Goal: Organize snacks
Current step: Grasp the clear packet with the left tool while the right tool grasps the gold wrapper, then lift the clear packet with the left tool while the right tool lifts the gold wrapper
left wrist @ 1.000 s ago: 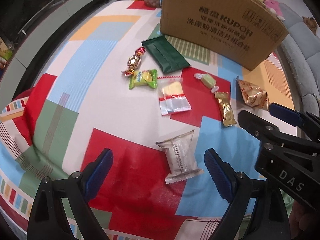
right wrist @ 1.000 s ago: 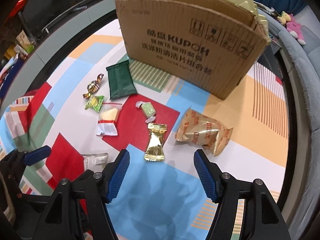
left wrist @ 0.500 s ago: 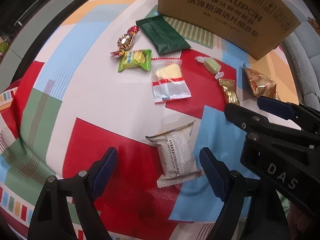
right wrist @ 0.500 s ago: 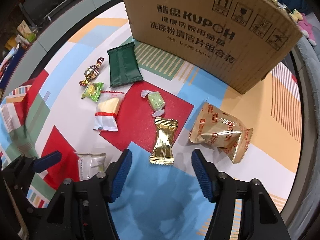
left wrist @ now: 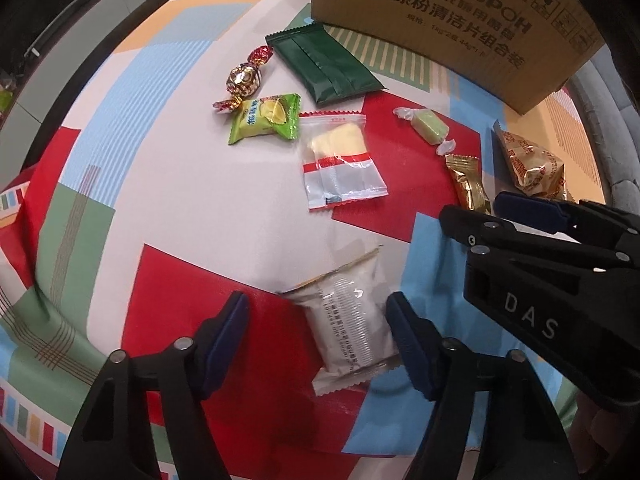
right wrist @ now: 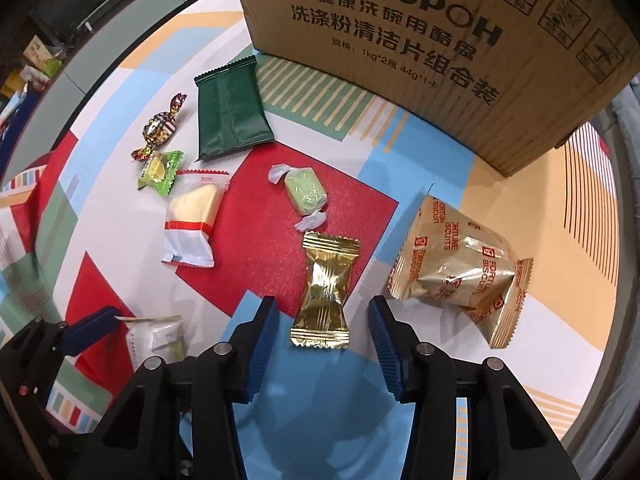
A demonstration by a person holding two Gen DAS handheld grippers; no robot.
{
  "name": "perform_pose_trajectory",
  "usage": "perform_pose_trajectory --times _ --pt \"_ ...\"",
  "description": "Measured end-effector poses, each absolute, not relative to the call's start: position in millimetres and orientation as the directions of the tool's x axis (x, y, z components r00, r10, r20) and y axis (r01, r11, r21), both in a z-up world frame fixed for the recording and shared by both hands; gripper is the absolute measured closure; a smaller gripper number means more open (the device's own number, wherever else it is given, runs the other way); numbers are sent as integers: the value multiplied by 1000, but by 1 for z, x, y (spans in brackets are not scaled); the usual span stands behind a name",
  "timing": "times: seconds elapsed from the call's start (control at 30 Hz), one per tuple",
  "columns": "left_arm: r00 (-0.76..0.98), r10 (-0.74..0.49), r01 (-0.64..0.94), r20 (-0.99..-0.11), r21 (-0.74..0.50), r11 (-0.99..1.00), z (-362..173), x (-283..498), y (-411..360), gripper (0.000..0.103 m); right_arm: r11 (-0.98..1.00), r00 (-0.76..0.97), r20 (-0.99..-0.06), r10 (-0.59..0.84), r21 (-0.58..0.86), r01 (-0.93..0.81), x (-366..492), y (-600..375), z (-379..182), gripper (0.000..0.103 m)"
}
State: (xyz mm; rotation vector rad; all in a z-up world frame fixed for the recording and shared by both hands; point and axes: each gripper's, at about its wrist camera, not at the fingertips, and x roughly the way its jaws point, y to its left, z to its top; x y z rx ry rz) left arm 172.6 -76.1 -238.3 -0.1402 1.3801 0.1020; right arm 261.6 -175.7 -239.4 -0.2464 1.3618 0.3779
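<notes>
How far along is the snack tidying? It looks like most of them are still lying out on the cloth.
Barely begun: every visible snack lies outside the cardboard box. In hand: the left gripper is closing around the white packet, the right gripper around the gold candy. Neither is gripped yet.

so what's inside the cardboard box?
Can't tell. Both wrist views show only the outer printed wall of the cardboard box; its top is cut off, so the interior is hidden. The snacks in view all lie outside on the patterned cloth.
</notes>
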Motion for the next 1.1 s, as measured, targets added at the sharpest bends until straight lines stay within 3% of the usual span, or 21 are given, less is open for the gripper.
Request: perform_pose_trajectory --times 0.07,0.2,0.27,0.43,1.1 --pt "193 -1 -154 -981 -31 988 -237 174 -74 45 912 168 -980 108 31 -408 263 -174 -239 62" --pt "203 1 -148 -979 -29 989 -234 174 -69 51 906 167 -979 114 33 -423 263 -170 -240 75" --pt "206 -1 -144 -979 -31 989 -232 178 -65 60 903 169 -980 107 25 -429 261 -166 -239 77" --pt "210 -10 -134 -978 -39 990 -232 180 -61 71 904 177 -979 105 20 -427 257 -166 -237 78" --pt "272 -9 -97 -962 -37 995 -201 174 -67 73 937 249 -959 139 46 -347 235 -180 -202 78"
